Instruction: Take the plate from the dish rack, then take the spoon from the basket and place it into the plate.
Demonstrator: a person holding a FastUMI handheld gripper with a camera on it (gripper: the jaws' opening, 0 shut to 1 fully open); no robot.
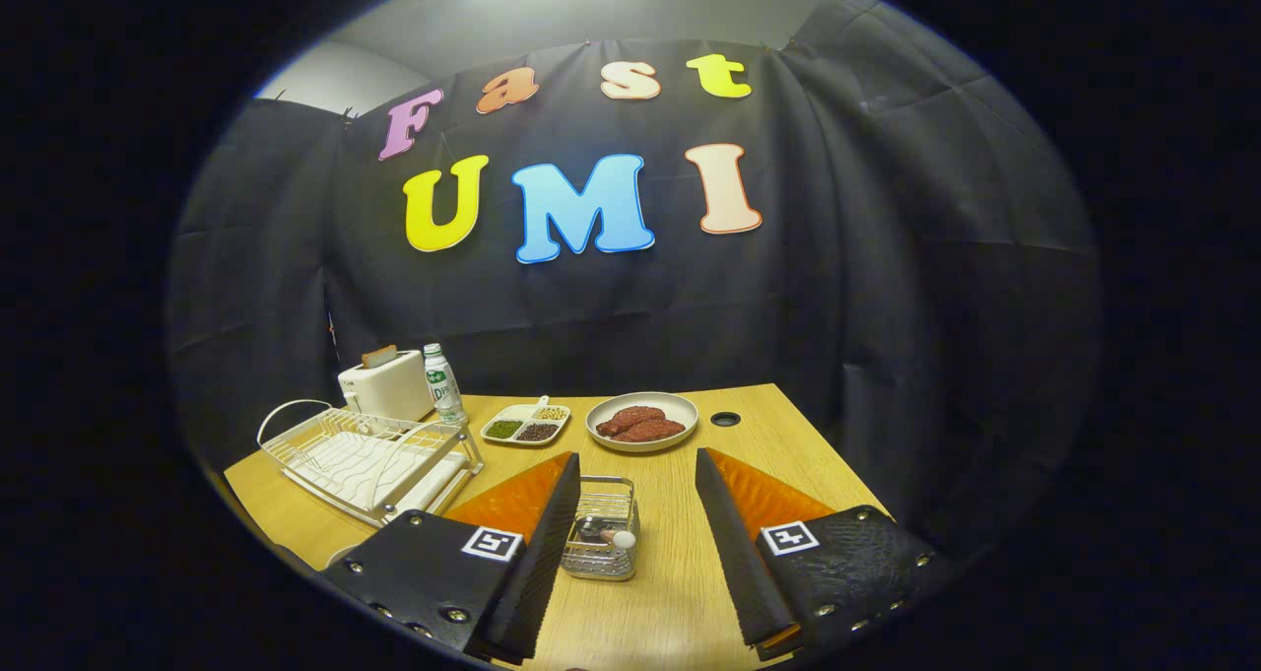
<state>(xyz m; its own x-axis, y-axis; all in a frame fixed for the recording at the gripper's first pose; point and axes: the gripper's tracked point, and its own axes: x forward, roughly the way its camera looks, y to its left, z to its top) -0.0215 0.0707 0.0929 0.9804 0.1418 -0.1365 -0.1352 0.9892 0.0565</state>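
Basket, wire, stood on the table between the parted fingers of the gripper, holding nothing; spoon handle showed inside it. Dish rack beside basket; plate of meat beyond.

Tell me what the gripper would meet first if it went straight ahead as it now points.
Probably the wire basket, sitting between the open jaws of the gripper. Beyond it lies the plate of meat; height above the table is unclear.

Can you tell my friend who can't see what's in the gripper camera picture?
The gripper hangs open over a wooden table, with a small wire basket between its fingers. Beyond are a plate of meat, a snack tray, a white dish rack, a toaster and a bottle.
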